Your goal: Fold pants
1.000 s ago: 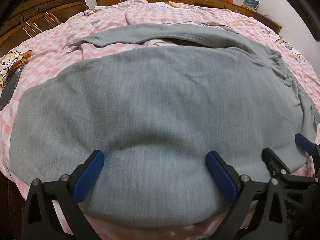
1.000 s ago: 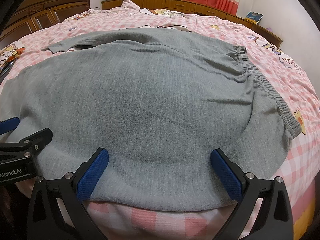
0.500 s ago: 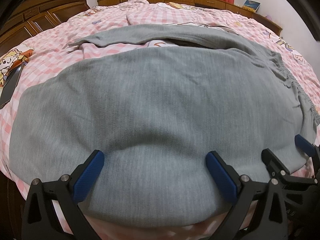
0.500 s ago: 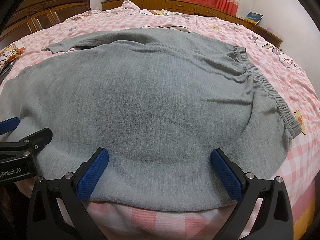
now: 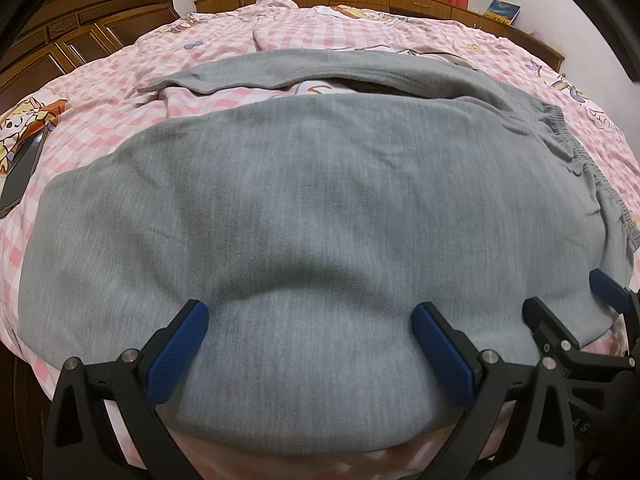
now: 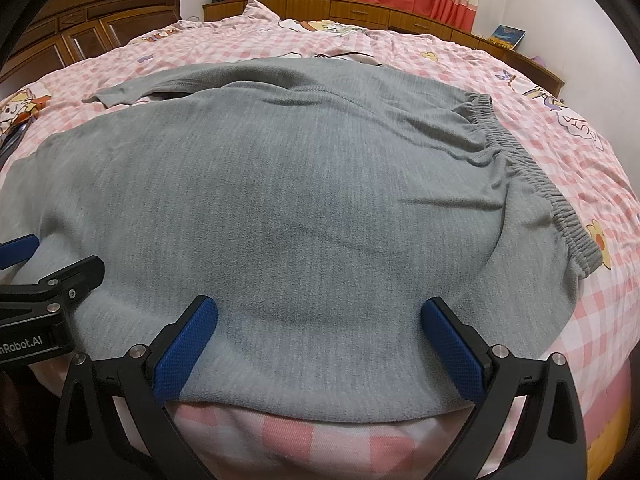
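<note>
So the grey knit pants with the gathered elastic waistband (image 6: 304, 200) are spread out flat on the pink-and-white checked bedsheet (image 6: 560, 92), near edge hanging right at the front of the bed. One leg lies nearest the grippers and the other leg (image 5: 280, 68) sits beyond it with a strip of sheet showing between them, so no fold has been made yet, I'd say.

Both tools are lined up over that near edge of the pants: the left gripper (image 5: 310, 336) toward the cuff side, the right gripper (image 6: 320, 332) closer to the waistband (image 6: 532, 176). Jaws on both are spread wide, nothing pinched, just fabric lying between the blue pads.

Looks to me like the grab-the-near-edge step. Next move probably needs both to dip down, clamp the hem edge, then carry it over onto the far leg evenly so it doesn't bunch.

There's a dark phone (image 5: 20, 176) out past the cuff end, well clear.
</note>
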### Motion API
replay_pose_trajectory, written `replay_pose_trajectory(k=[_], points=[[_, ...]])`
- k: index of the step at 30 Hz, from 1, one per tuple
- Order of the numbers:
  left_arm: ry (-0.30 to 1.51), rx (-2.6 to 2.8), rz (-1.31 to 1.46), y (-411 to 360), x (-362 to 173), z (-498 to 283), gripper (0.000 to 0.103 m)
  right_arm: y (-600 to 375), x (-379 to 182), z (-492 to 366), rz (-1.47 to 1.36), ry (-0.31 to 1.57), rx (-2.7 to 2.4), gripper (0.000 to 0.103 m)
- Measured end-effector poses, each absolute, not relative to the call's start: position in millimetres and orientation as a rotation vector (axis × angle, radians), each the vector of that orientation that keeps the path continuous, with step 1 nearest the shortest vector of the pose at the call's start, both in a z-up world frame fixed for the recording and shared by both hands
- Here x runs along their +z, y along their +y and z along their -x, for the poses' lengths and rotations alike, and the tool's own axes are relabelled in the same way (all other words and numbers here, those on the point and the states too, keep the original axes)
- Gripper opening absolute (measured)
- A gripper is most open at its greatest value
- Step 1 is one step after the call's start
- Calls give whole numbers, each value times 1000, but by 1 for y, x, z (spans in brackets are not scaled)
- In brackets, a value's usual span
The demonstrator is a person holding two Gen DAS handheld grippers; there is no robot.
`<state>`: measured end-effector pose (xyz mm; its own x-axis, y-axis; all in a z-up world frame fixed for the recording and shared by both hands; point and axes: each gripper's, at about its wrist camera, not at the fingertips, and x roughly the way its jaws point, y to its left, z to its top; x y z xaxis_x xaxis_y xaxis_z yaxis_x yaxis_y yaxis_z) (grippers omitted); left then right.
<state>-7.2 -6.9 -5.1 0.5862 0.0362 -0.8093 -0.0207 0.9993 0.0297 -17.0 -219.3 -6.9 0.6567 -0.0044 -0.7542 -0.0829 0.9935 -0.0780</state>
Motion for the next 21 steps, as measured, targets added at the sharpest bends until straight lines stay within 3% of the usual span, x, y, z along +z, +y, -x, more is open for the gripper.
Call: replay_pose_trajectory(k=[21], points=[[932,42,-13,18,23,10,103,-276,35,13,2,856,102,95]])
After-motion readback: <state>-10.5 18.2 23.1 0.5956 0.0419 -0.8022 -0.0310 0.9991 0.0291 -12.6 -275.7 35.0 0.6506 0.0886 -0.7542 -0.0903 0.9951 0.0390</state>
